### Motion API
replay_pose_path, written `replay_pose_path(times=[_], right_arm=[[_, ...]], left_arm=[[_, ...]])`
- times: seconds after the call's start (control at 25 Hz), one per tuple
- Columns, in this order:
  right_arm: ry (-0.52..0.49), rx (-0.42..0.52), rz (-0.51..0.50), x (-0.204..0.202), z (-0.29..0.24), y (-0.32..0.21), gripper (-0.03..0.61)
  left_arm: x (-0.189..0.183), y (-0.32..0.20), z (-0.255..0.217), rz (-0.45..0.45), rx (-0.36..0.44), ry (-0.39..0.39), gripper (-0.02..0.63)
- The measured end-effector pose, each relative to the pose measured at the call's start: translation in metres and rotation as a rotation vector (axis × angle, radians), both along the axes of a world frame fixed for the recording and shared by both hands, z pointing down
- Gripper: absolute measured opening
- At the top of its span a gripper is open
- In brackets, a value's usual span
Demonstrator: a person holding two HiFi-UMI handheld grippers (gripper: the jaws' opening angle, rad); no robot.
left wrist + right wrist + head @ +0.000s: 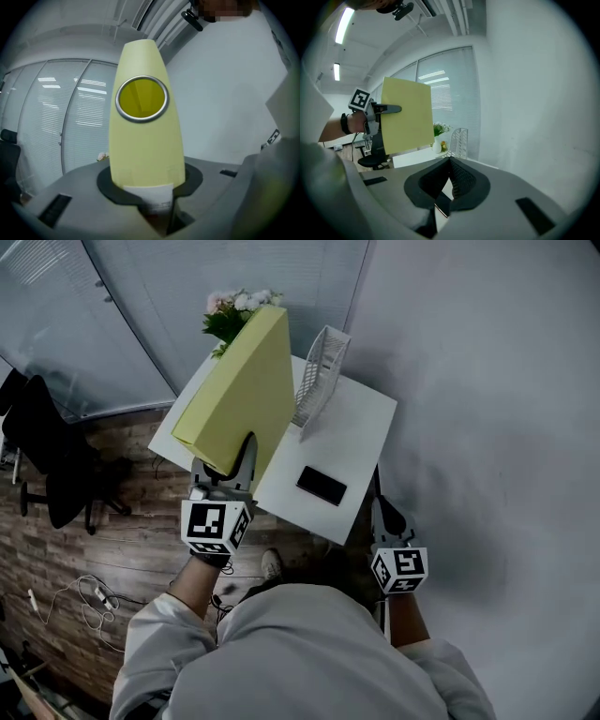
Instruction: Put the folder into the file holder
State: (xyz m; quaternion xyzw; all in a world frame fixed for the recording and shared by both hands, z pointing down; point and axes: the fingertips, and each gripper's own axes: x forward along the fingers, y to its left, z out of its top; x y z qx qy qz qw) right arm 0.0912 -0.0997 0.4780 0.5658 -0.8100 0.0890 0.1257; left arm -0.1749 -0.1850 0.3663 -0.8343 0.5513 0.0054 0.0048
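A thick pale-yellow folder is lifted in the air over the left part of the white table, tilted, its spine with a metal ring hole facing the left gripper's camera. My left gripper is shut on its lower end. The white mesh file holder stands upright at the back of the table, just right of the folder, with nothing seen inside it. My right gripper hangs low off the table's near right corner, jaws together and holding nothing. From there the folder and holder show ahead.
A black phone lies flat near the table's front edge. A vase of flowers stands at the back left corner. A grey wall runs close along the right. A black office chair and cables are on the wooden floor at left.
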Motion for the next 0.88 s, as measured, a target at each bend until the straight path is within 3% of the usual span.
replay_pose_path(times=[0.16, 0.36, 0.88], right_arm=[[-0.004, 0.008, -0.045, 0.028, 0.001, -0.036, 0.012], [0.01, 0.012, -0.059, 0.075, -0.005, -0.075, 0.012], [0.018, -0.081, 0.054, 0.158, 0.035, -0.103, 0.012]], left_arm=[[0.03, -0.044, -0.017, -0.016, 0.062, -0.012, 0.143], [0.065, -0.099, -0.024, -0.017, 0.079, 0.026, 0.143], [0.109, -0.196, 0.024, 0.007, 0.062, 0.002, 0.14]])
